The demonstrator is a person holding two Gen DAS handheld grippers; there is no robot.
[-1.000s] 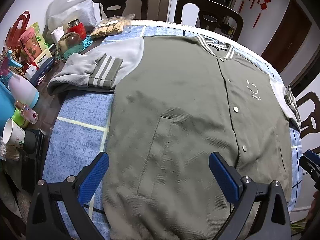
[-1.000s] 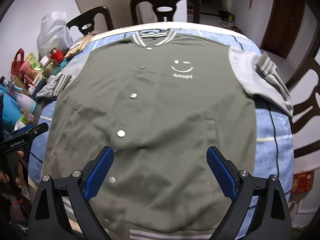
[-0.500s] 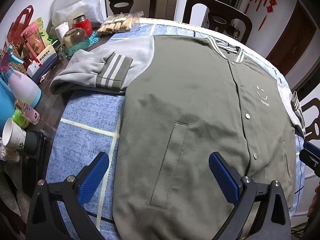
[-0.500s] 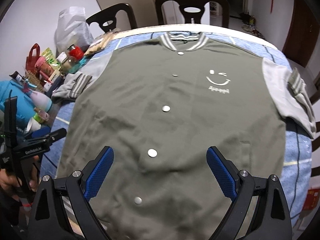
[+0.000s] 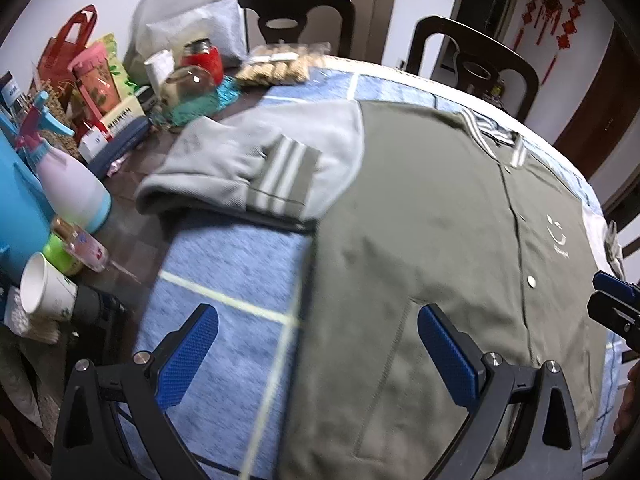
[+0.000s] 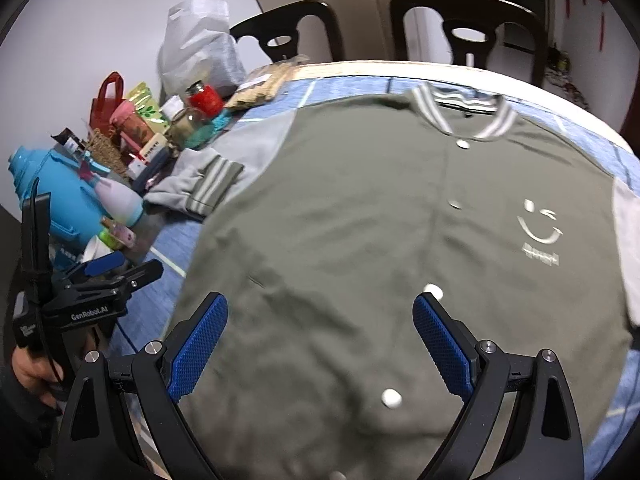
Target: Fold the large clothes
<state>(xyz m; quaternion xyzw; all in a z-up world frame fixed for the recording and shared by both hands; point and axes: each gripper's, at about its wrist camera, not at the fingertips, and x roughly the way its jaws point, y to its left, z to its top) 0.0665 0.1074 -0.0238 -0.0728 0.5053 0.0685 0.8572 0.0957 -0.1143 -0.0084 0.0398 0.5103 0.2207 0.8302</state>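
Note:
An olive baseball jacket (image 5: 432, 248) (image 6: 380, 220) with grey sleeves, white snaps and a smiley print lies flat, front up, on the blue cloth. Its grey left sleeve (image 5: 240, 164) (image 6: 200, 180) is folded in with the striped cuff on top. My left gripper (image 5: 318, 356) is open and empty above the jacket's left edge; it also shows in the right wrist view (image 6: 108, 268). My right gripper (image 6: 320, 344) is open and empty above the jacket's middle, near the snaps; its tip shows in the left wrist view (image 5: 612, 300).
The round table carries a blue checked cloth (image 5: 240, 280). Clutter crowds its left side: a spray bottle (image 5: 68, 184), a blue jug (image 6: 60, 196), a paper cup (image 5: 44, 292), jars (image 5: 200, 60), bags (image 5: 188, 4). Dark chairs (image 5: 304, 12) (image 6: 468, 28) stand behind.
Both grippers have swung left: the jacket has slid right in both views, and the folded sleeve and clutter now show larger. Both stay open.

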